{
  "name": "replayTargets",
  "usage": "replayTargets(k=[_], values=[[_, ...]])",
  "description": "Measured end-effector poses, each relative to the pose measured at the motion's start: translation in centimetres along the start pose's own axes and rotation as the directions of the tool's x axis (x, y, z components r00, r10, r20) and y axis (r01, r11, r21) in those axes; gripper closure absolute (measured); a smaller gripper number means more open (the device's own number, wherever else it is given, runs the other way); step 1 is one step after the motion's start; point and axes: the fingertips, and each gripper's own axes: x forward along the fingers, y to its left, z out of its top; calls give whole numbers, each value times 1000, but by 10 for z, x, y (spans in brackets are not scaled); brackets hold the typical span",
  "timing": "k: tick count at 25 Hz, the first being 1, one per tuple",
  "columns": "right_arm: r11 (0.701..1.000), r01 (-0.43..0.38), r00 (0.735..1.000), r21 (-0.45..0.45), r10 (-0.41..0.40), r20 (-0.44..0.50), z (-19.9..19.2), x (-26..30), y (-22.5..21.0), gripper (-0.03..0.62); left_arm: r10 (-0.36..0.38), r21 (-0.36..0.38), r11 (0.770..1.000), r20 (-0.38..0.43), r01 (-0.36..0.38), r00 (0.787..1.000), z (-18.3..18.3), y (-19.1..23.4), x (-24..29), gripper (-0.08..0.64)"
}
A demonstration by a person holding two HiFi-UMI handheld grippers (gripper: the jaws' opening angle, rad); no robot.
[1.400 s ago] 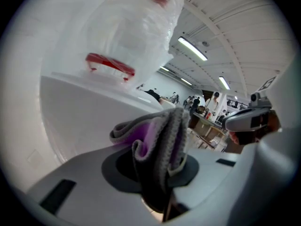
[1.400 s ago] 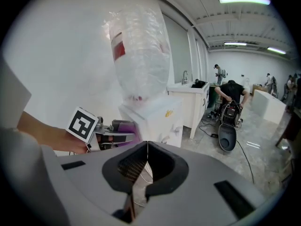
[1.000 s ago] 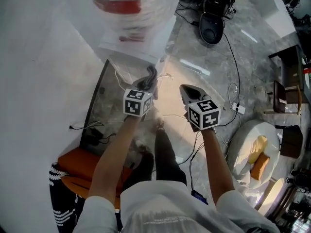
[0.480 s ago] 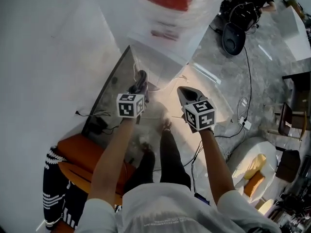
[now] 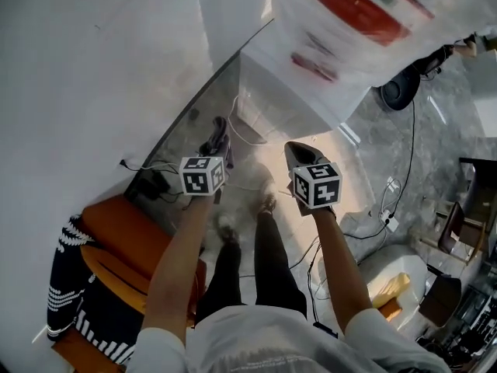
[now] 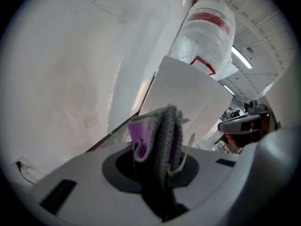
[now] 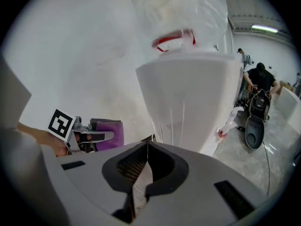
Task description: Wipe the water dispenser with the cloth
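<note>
The white water dispenser [image 5: 283,92] stands ahead of me, topped by a plastic-wrapped bottle [image 5: 365,10] with a red label. My left gripper [image 5: 217,134] is shut on a folded grey and purple cloth [image 6: 162,131], held a short way from the dispenser's left side [image 6: 188,98]. The right gripper [image 5: 293,152] is beside it with its jaws pressed together and nothing between them. In the right gripper view the gripper [image 7: 146,147] faces the dispenser front [image 7: 188,102], and the cloth [image 7: 110,132] shows at the left.
An orange seat [image 5: 116,247] and a striped fabric are at the lower left. Cables and a power strip [image 5: 388,222] lie on the marble floor. A black device [image 5: 400,92] sits at the right, with a person [image 7: 258,79] behind it. A spray bottle [image 7: 225,126] stands by the dispenser's base.
The head view has swung, so the dispenser and bottle now sit at the upper right and look larger. Both grippers keep their spacing, and the left still grips the cloth.
</note>
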Motion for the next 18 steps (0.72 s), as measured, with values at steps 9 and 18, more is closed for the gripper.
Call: replayTargets(k=[9, 18], values=[[996, -4, 994, 89, 13, -105, -23, 59, -4, 577, 11, -74, 997, -36, -14, 999, -24, 32, 40, 482], [999, -32, 983, 15, 34, -182, -29, 122, 8, 577, -32, -88, 996, -48, 28, 998, -29, 53, 116, 482]])
